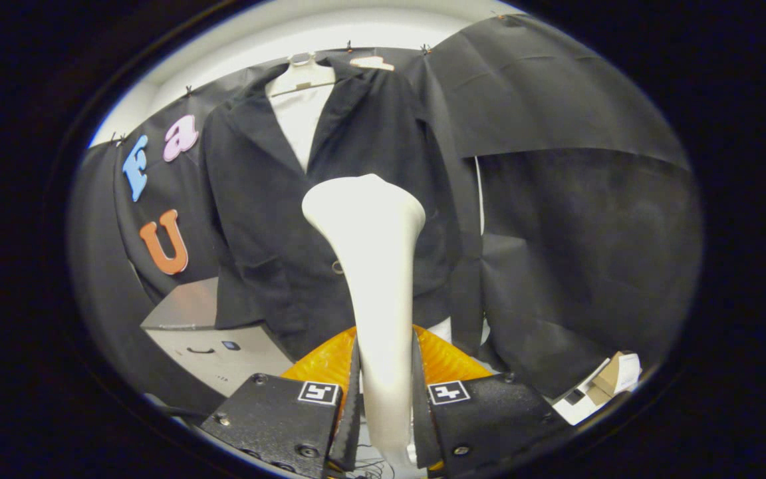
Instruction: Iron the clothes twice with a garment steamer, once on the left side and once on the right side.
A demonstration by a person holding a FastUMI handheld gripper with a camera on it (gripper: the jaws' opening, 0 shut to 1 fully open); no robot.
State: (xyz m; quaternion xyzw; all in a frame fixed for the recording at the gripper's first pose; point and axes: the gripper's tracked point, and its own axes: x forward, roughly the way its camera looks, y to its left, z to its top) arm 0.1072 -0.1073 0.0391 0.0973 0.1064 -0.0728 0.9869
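Gripper view looks forward along the two fingers (351, 399), and between them stands the white handle of the garment steamer (376, 266). Both fingers press on this handle from its two sides, so the gripper (383, 399) is clamped on it and the steamer is carried, not lying anywhere. The long axis of the steamer runs straight ahead from the fingers and upward; it is narrow where it is held and becomes wide at the head, which is the far end.

Just behind the fingers and below the handle an orange ribbed thing (320, 362) spreads to both sides; I cannot tell what it is. A little further, on the left, a grey cabinet (210, 346) stands low, with its top corner just beside the lower hem of the jacket. On the right, low, some small boxes (606, 386) lie against the black cloth.

Beyond the steamer head hangs the black jacket (270, 219) on a hanger (303, 73), with a white shirt (300, 120) showing in its open collar. The head points nearly at the middle line of the jacket, near the button, and I cannot tell if it touches the cloth or stays a bit apart. In my judgement the coming stroke depends on this: from the middle, the head must go sideways to one front panel and then travel along it vertically, keeping the wide face toward the fabric.
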